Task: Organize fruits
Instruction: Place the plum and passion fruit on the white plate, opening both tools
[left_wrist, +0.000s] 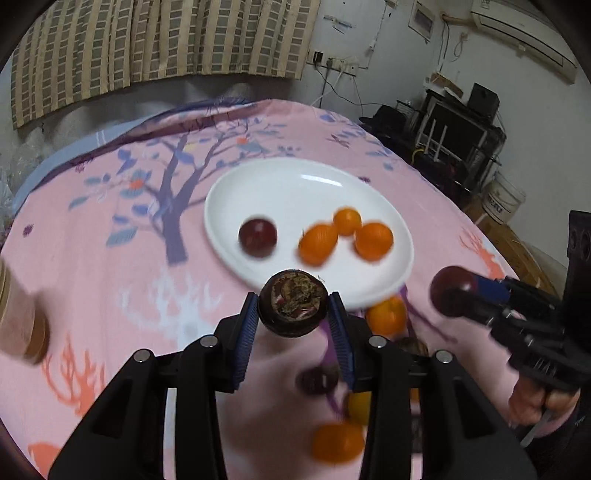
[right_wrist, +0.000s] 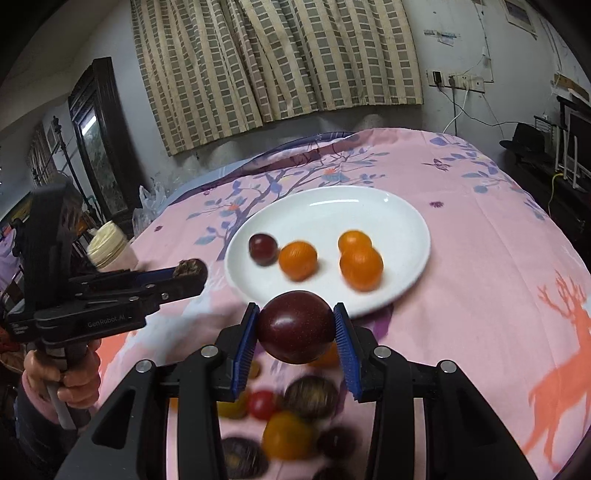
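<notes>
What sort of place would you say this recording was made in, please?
Most likely a lived-in room at home, not a lab: a round table under a pink tree-print cloth, checked curtains on the wall behind, and a wall air conditioner above cluttered shelves.

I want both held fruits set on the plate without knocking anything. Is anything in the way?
Nothing visible blocks either path. The left gripper holds a dark brown fruit and the right gripper a plum; the white plate is bare at the back.

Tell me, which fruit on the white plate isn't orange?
The dark red plum at the left of the white plate. The other three fruits there are orange, so its colour alone singles it out.
</notes>
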